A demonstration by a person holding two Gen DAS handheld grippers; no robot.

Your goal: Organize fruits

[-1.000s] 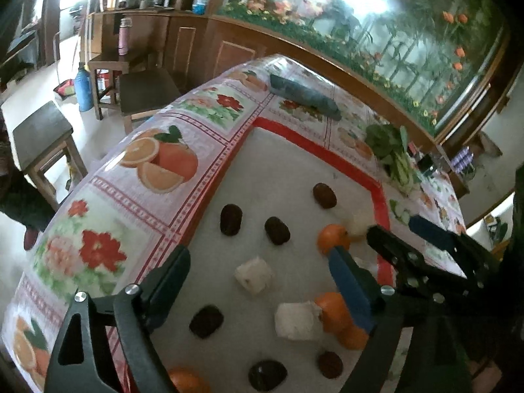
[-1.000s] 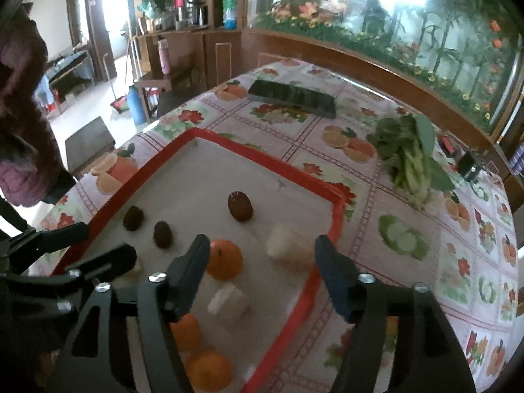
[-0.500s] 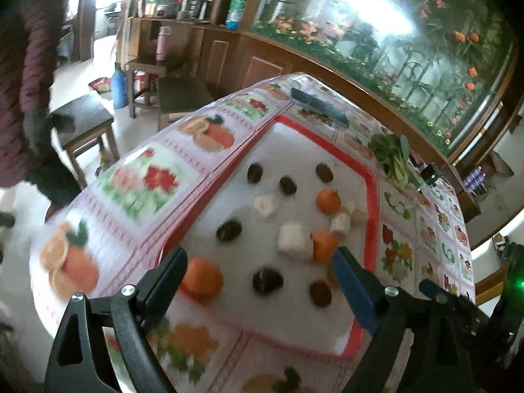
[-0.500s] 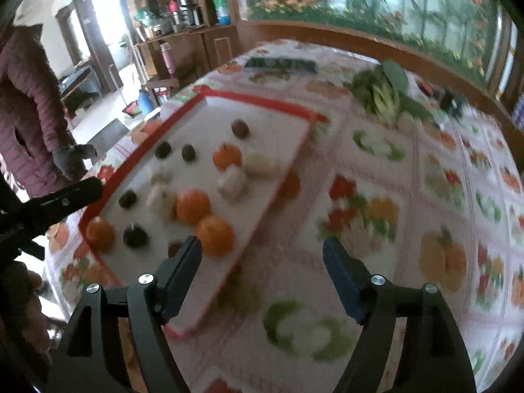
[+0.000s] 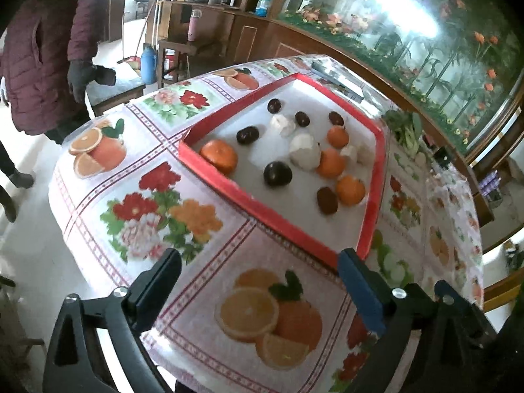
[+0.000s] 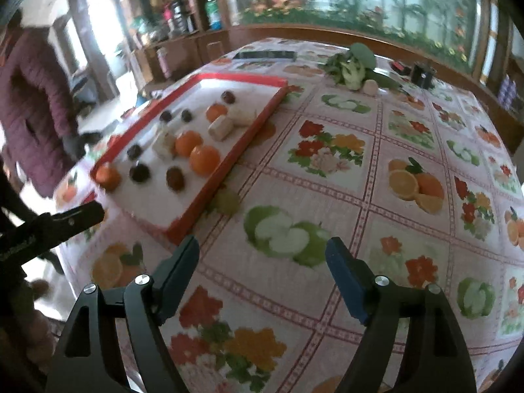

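A red-rimmed white tray (image 5: 288, 226) (image 6: 209, 193) lies on the flowered tablecloth. It holds several oranges (image 5: 219, 159) (image 6: 204, 160), several dark plums (image 5: 277, 173) (image 6: 174, 178) and pale peeled fruit pieces (image 5: 305, 150) (image 6: 221, 127). My left gripper (image 5: 258, 281) is open and empty, held above the table's near corner, short of the tray. My right gripper (image 6: 262, 262) is open and empty above the cloth to the right of the tray. The left gripper's finger (image 6: 65, 221) shows at the left of the right wrist view.
A person in a maroon coat (image 5: 39, 49) (image 6: 29, 108) stands left of the table. Green vegetables (image 6: 353, 65) (image 5: 406, 131) and a dark flat case (image 6: 265, 54) lie at the far side. Stools and a wooden cabinet stand beyond.
Both grippers have pulled back and away from the tray, from right over the fruit to above the cloth. Both stay open and empty.
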